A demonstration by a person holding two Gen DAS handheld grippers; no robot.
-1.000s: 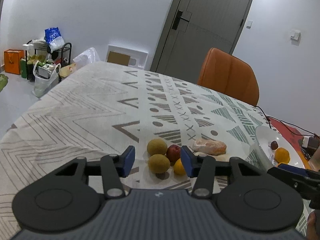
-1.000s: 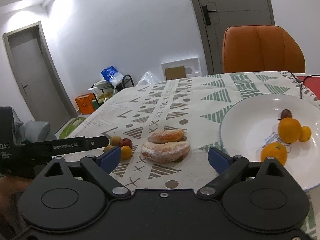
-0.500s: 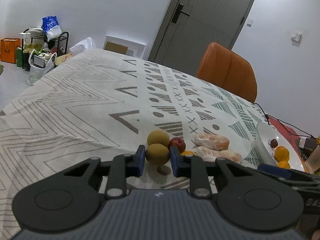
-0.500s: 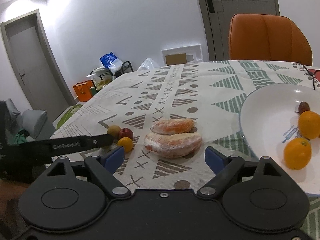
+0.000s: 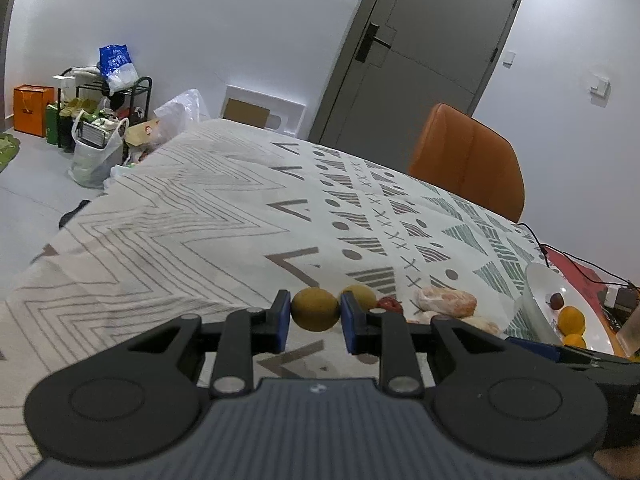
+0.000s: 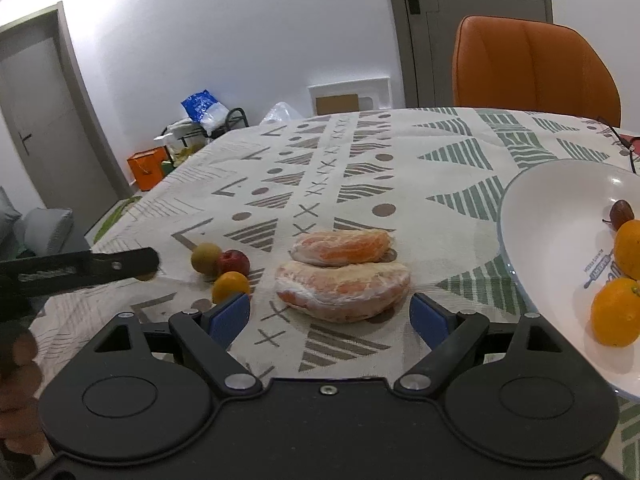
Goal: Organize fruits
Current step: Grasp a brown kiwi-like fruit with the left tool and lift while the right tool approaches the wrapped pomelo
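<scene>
Nearest to me, my left gripper [image 5: 315, 322] is clamped on a round yellow-green fruit [image 5: 315, 309], both blue pads pressed against its sides; the jaws have just been closing, and the fruit sits right between them, clear of the tablecloth [image 5: 192, 216] from what the left wrist view shows. My right gripper [image 6: 330, 314] stands wide with nothing in it, and the near peeled citrus piece [image 6: 342, 288] lies on the cloth just past its fingertips, in line with the gap between them.

A little farther out, the second peeled piece [image 6: 340, 243] rests behind the first, touching it. To the left of those, three small fruits bunch together: a small orange one [image 6: 231, 286] nearest, a red one [image 6: 234, 262] behind it, and another green-brown one [image 6: 206, 257] beside the red, touching it. From the right wrist view, the dark finger of my left gripper reaches in from the left edge, near that bunch.

On the right, the white plate [image 6: 540, 216] holds two oranges [image 6: 616, 312] and a small dark brown fruit [image 6: 622, 213] farther back.

Far across the table stands an orange chair [image 6: 532, 68], and behind it a grey door [image 5: 424, 56].
</scene>
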